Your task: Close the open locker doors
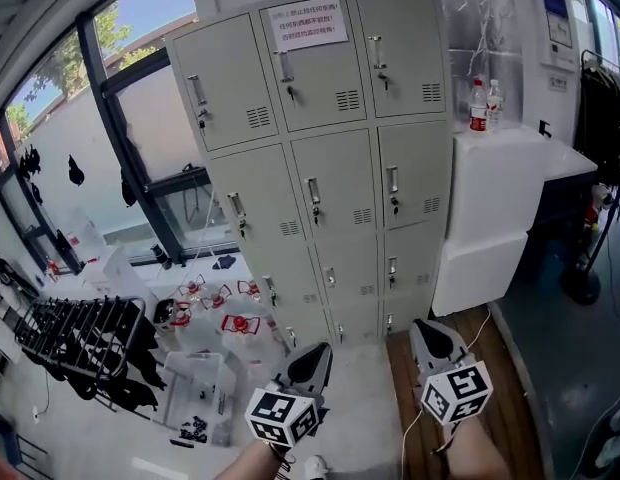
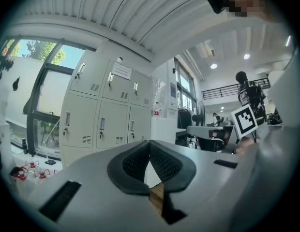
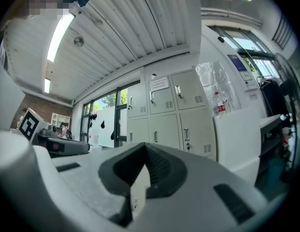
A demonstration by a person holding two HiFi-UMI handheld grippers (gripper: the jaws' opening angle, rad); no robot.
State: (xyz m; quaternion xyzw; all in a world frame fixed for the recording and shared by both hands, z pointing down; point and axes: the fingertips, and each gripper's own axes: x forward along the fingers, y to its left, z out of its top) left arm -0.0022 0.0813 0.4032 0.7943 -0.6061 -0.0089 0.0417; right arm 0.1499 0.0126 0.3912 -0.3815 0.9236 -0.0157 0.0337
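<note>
Standing well beyond the left gripper (image 1: 318, 356) and right gripper (image 1: 423, 330), both clamped empty, the grey metal locker (image 1: 290, 143) shows flat rectangular doors (image 1: 335, 193), seemingly all closed.

One locker bank (image 1: 240, 183) — three columns by four rows, so twelve doors (image 1: 335, 78), all twelve shut. One paper notice (image 1: 307, 23) hangs on the top middle door. Two bottles (image 1: 478, 106) stand on one white cabinet (image 1: 510, 168). There are two grippers — the left gripper (image 1: 324, 348) and the right gripper (image 1: 417, 324). On the floor are one clear bin (image 1: 190, 388), one black rack (image 1: 80, 333), and a cluster of red-and-white pieces (image 1: 240, 323), count unclear.
</note>
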